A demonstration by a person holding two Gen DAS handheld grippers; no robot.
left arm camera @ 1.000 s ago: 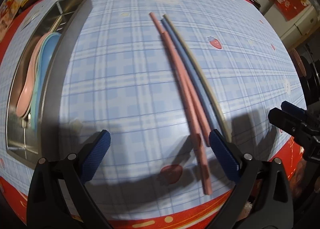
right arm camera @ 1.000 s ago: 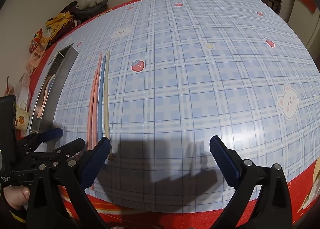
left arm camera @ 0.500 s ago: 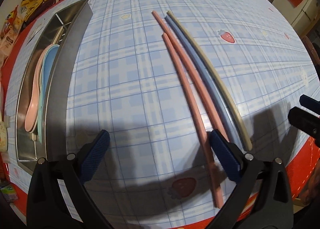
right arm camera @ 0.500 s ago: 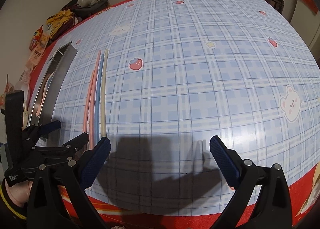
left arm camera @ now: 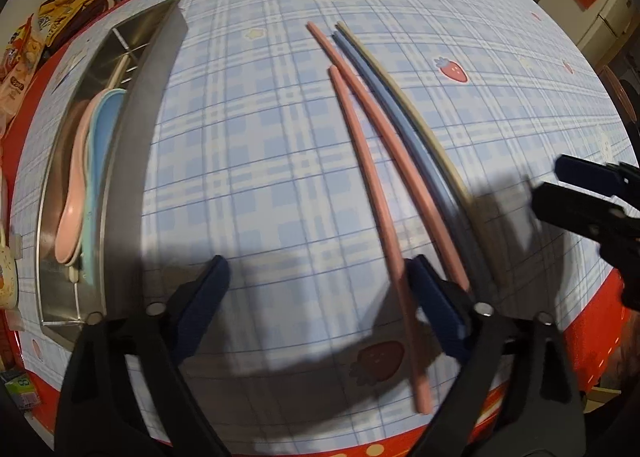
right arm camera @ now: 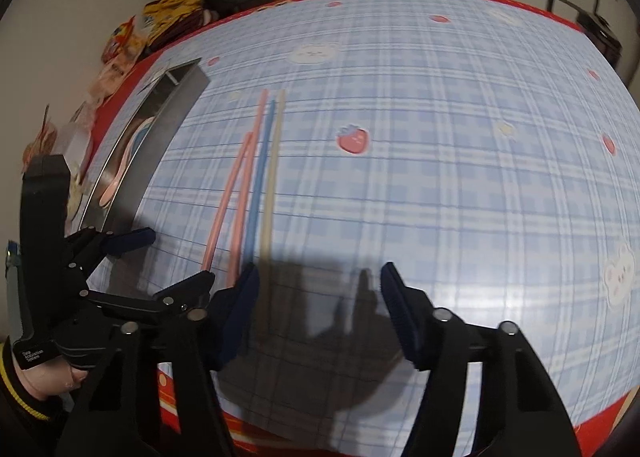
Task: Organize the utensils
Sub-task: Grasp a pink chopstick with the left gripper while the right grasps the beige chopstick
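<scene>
Nearest in the left wrist view, the left claw (left arm camera: 316, 297) hangs over the near edge of the round tabletop (left arm camera: 248, 161), which wears a blue plaid cloth with a red border and strawberry prints. Its jaws stand fairly wide and are closing. The shorter pink chopstick (left arm camera: 380, 225) runs between the pads, just inside the right one; whether that pad already touches it is hard to tell through the blur, and nothing looks gripped.

In the right wrist view, the right claw (right arm camera: 318, 289) is at about half width and also closing, with only bare cloth and shadow between its blue pads. Its left pad sits just beside the near ends of the sticks.

Beyond the claws, four long, slim chopsticks lie side by side, pointing away: the shorter pink one, a longer pink chopstick (left arm camera: 390, 137), a blue chopstick (left arm camera: 404, 117) and a cream chopstick (left arm camera: 412, 113), the last three lying close together.

Farther left, well apart from them, a long stainless-steel tray (left arm camera: 138, 145) holds a pink plastic spoon (left arm camera: 72, 209) and a light blue plastic spoon (left arm camera: 100, 145) nested together.

At the far left rim, snack packets (left arm camera: 24, 53) are piled.
</scene>
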